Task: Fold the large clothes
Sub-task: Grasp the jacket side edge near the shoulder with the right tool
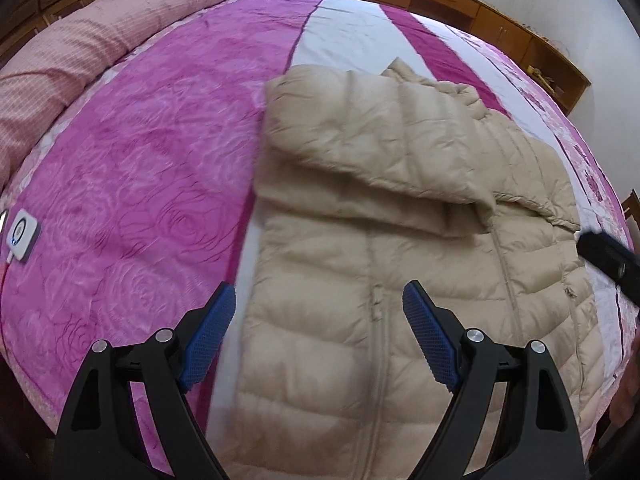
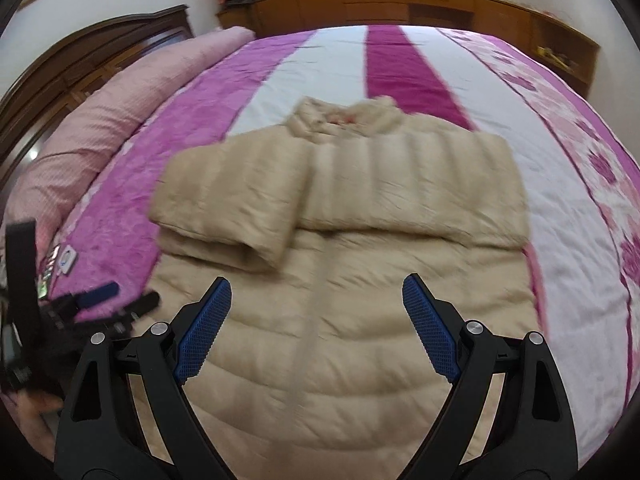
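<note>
- The jacket [image 1: 400,216] lies front up on the bed [image 1: 140,160], zip running down its middle, both sleeves folded across the chest.
- In the right wrist view the jacket [image 2: 340,260] has its collar [image 2: 344,118] at the far end and its hem nearest the camera; the left sleeve [image 2: 228,208] lies doubled over on top of the right one.
- The left gripper [image 1: 319,304] hovers over the jacket's left edge, pointing forward and down; its jaws stand wide apart with nothing between them. One blue pad [image 1: 208,340] is over the bedspread, the other over the jacket.
- The right gripper [image 2: 317,296] hovers above the lower body of the jacket, also spread wide and holding nothing.
- In the right wrist view the left gripper [image 2: 108,300] shows at the left, near the jacket's edge.
- A pink quilt [image 1: 80,52] lies rolled along the far left side of the bed.
- A small white device [image 1: 22,234] rests on the bedspread, well apart from the jacket.
- Both views are somewhat blurred.
</note>
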Tool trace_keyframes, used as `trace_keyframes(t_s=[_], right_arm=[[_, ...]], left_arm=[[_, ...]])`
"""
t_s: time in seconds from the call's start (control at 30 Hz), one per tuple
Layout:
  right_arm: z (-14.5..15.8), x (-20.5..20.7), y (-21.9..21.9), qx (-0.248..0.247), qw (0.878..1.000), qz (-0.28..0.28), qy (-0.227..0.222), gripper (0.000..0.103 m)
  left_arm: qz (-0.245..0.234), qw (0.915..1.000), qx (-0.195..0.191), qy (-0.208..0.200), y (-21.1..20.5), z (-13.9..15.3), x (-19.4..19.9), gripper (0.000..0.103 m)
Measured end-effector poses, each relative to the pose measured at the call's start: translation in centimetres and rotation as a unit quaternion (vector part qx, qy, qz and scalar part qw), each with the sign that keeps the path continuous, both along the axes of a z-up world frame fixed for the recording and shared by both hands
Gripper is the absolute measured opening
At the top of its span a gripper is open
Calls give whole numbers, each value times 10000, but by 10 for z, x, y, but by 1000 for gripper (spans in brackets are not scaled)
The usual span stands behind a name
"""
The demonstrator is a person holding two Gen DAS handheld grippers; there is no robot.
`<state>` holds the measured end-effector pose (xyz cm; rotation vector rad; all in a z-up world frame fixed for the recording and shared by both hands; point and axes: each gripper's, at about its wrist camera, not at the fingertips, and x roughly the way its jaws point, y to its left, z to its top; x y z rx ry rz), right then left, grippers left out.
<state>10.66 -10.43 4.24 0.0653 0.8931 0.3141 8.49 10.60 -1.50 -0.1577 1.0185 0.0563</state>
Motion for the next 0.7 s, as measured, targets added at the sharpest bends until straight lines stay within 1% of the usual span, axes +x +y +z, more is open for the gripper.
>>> trace_keyframes(t_s=[0.07, 0.13, 0.23, 0.5, 0.7], right_arm=[[1, 7, 17, 33, 9998, 171, -23, 87], [-2, 17, 36, 146, 9992, 374, 74, 87], [-7, 28, 61, 88, 9984, 541, 103, 87], [-25, 57, 110, -1, 9971, 701, 286, 87], [-37, 71, 146, -123, 9961, 815, 302, 87]], left_arm=[[80, 10000, 38, 40, 7, -3, -4, 83], [161, 9998, 47, 60, 14, -5, -7, 83], [261, 9996, 11, 78, 23, -8, -11, 83], [465, 9988, 39, 129, 43, -14, -17, 83], [506, 9986, 9, 135, 48, -18, -19, 83]])
